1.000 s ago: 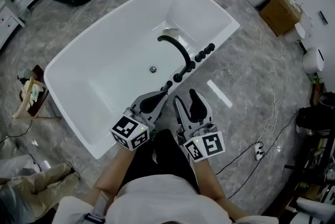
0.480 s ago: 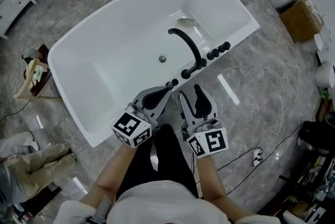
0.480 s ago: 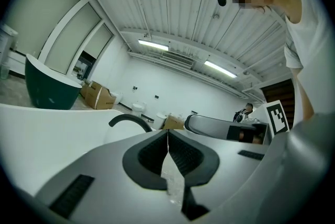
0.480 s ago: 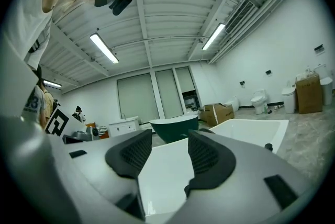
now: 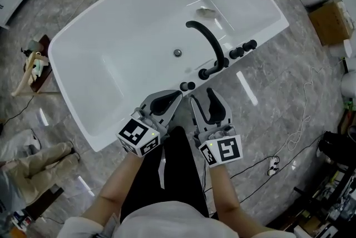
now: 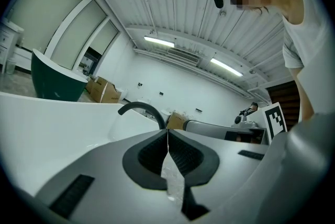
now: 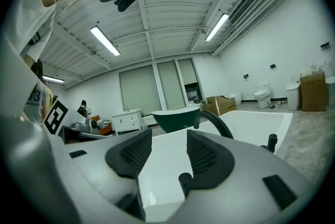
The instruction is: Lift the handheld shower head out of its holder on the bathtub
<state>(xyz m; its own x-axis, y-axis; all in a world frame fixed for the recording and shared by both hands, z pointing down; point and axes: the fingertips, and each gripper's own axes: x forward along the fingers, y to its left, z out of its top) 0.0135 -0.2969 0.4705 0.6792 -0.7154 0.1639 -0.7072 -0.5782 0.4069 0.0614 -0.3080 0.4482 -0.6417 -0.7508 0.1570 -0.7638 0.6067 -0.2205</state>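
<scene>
Left tool [image 5: 169, 99], jaws closed and empty, and right tool [image 5: 201, 96], jaws parted and empty, hover side by side near the white bathtub [image 5: 128, 25], apparently poised to reach the handheld shower head, presumably one of the black fittings [image 5: 187, 86] on its rim.

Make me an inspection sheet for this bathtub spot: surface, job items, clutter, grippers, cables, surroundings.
Surface: white bathtub, drain in its basin; grey marble floor.
Job's things: small black fittings on the near rim, likely the shower head in its holder, untouched; black curved spout; knobs.
Clutter: cardboard box; wooden rack holding items.
Grippers: left gripper shut, empty; right gripper open, empty; both close to the fittings.
Cables: white cable and black cable on the floor, right side.
Surroundings: dark green tub; toilet.
</scene>
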